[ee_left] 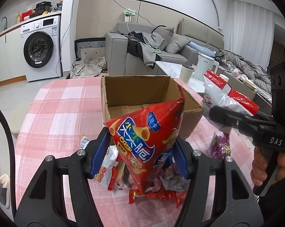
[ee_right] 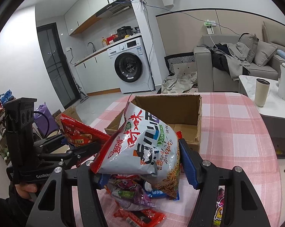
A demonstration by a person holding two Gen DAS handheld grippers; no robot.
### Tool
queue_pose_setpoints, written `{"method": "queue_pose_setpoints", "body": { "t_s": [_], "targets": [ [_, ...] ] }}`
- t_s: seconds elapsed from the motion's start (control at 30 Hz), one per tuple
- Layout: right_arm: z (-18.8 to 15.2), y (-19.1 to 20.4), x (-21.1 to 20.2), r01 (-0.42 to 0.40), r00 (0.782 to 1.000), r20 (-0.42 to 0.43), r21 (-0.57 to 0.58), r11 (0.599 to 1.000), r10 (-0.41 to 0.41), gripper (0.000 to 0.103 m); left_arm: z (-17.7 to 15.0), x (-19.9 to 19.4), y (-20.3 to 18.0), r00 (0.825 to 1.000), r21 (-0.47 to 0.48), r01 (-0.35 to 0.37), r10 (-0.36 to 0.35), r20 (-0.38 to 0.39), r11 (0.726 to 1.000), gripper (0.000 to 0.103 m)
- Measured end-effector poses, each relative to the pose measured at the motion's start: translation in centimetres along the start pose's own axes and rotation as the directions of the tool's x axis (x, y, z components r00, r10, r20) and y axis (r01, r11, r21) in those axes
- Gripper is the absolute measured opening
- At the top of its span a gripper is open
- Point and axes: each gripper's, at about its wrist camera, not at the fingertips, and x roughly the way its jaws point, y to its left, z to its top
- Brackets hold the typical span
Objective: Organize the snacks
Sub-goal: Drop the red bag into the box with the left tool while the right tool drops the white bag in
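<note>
Left gripper [ee_left: 140, 151] is clamped on a red chip bag [ee_left: 146, 141], holding it up over a messy pile of snack packets [ee_left: 157, 187] on the pink checked surface [ee_left: 53, 117], while the right gripper [ee_right: 142, 168] is squeezed onto a silver-and-red noodle snack bag [ee_right: 142, 147], also lifted off the surface. Just past both bags sits an open cardboard box [ee_left: 134, 92] with nothing visible inside. Way back there's a washing machine [ee_left: 41, 47] and a grey sofa [ee_left: 121, 45] covered in clothes.
</note>
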Motion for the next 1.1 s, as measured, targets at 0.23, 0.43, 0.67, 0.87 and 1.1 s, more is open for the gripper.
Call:
{"method": "queue_pose_setpoints", "body": {
  "t_s": [0.23,0.43,0.67,0.87,1.1],
  "targets": [
    [2.0,-0.8,1.9,0.005,1.0,0.001,0.017,1.0,-0.005,0.065,1.7,1.6,0.3,1.0,-0.016,-0.011,0.011,0.005,1.0,0.06],
    [3.1,-0.9,3.8,0.01,1.0,-0.01,0.017,1.0,-0.009,0.065,3.3,2.9,0.6,1.0,-0.039,-0.019,0.019,0.015,0.999,0.06],
    [3.2,-1.1,5.4,0.019,1.0,-0.025,0.005,1.0,-0.019,0.065,4.6,4.9,1.1,0.999,-0.032,-0.036,0.036,0.003,0.999,0.06],
    [3.8,-2.1,6.2,0.024,1.0,-0.018,0.032,0.999,-0.024,0.064,4.9,6.9,1.0,0.999,-0.021,-0.053,0.052,-0.011,0.998,0.06],
    [4.4,-2.8,7.1,0.036,0.999,-0.023,0.046,0.998,-0.035,0.064,5.0,9.0,0.7,0.997,-0.015,-0.066,0.065,-0.038,0.998,0.06]
  ]
}}
